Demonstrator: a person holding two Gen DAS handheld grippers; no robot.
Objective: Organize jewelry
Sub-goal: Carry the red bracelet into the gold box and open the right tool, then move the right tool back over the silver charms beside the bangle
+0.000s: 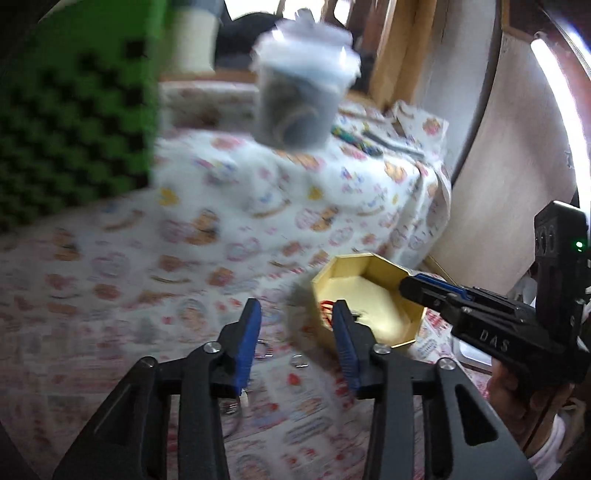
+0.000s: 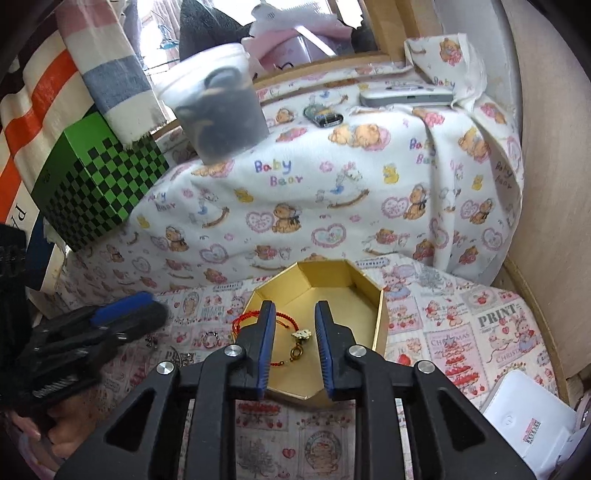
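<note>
right gripper [image 2: 291, 314] spread and empty above gold octagonal box [image 2: 380, 317]; inside, red cord bracelet [image 2: 284, 317] draped over left rim, small gold charm [image 2: 302, 334] on box floor. left gripper [image 1: 295, 314] also spread, empty, just left of box, over patterned cloth [image 1: 147, 266] with small rings [image 1: 300, 361] lying loose

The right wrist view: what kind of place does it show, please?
Probably a home room, perhaps a bedroom or nursery corner. A "Baby Bear" blanket covers the surface, a gold octagonal box holds a red cord bracelet, and a window frame stands behind.
</note>
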